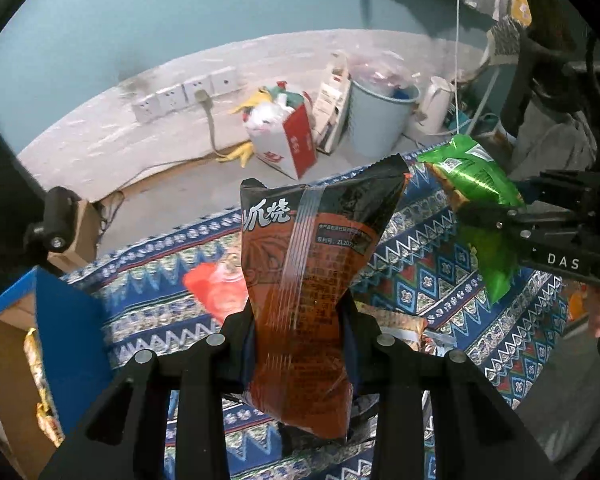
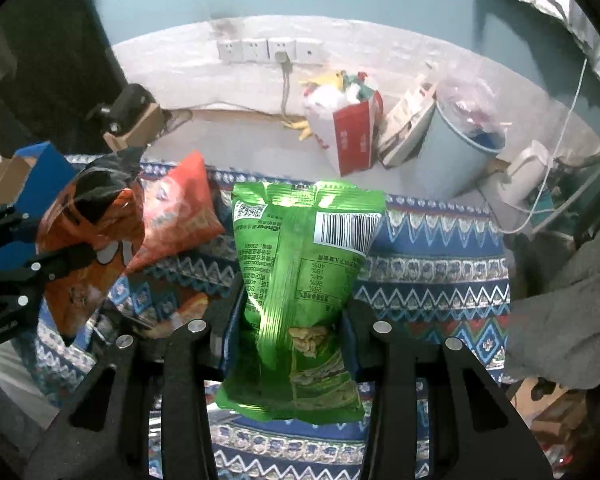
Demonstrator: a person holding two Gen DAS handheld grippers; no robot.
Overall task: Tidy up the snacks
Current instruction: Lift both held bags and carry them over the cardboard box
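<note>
We are holding the brown snack packet [image 1: 308,300] pinched at its waist in the left hand-held gripper [image 1: 300,332], and the green snack packet [image 2: 300,292] likewise clamped in the right hand-held gripper [image 2: 292,340], both lifted above the patterned cloth [image 2: 432,256]. We are judging them light, crinkly, slippery and crushable, so mid-body holds with gentle pressure suit. A red packet [image 2: 180,216] is lying nearby, and a blue-edged cardboard box [image 1: 56,320] is standing at the left.

My matt black plastic left gripper [image 1: 300,340] pinches a glossy foil packet [image 1: 316,264]; at twelve o'clock, a woven patterned cloth [image 1: 420,276].
</note>
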